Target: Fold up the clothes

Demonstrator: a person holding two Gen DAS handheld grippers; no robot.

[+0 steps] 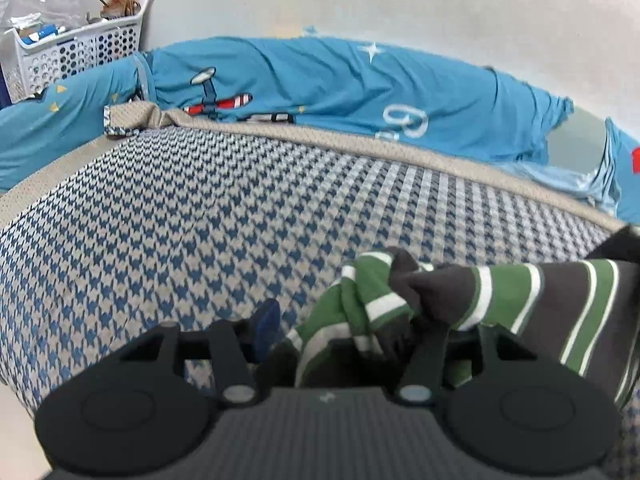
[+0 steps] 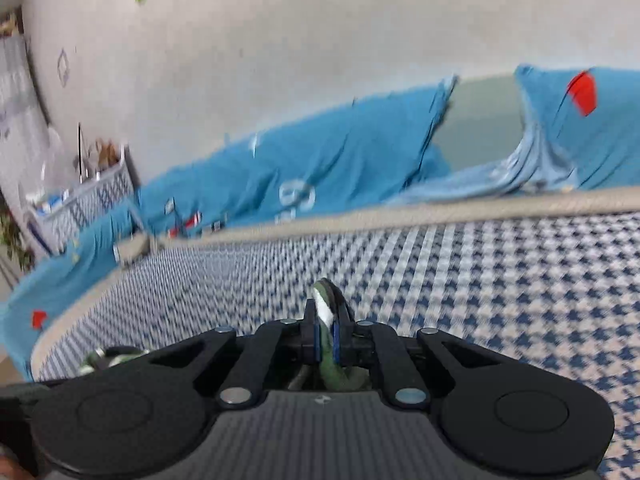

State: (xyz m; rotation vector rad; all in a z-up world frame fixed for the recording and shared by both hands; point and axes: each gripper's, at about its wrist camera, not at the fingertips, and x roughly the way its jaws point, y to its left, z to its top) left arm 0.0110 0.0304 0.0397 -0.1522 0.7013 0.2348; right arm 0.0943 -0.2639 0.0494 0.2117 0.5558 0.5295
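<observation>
On the houndstooth blanket (image 1: 180, 208), the striped garment (image 1: 532, 300) runs rightward from the half-open left gripper (image 1: 344, 320), bunched between its jaws, to the right gripper (image 2: 327, 334), clamped on a fold, its long axis spanning both.

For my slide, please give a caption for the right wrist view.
Right gripper shut on a fold of striped garment above the houndstooth blanket.
</observation>
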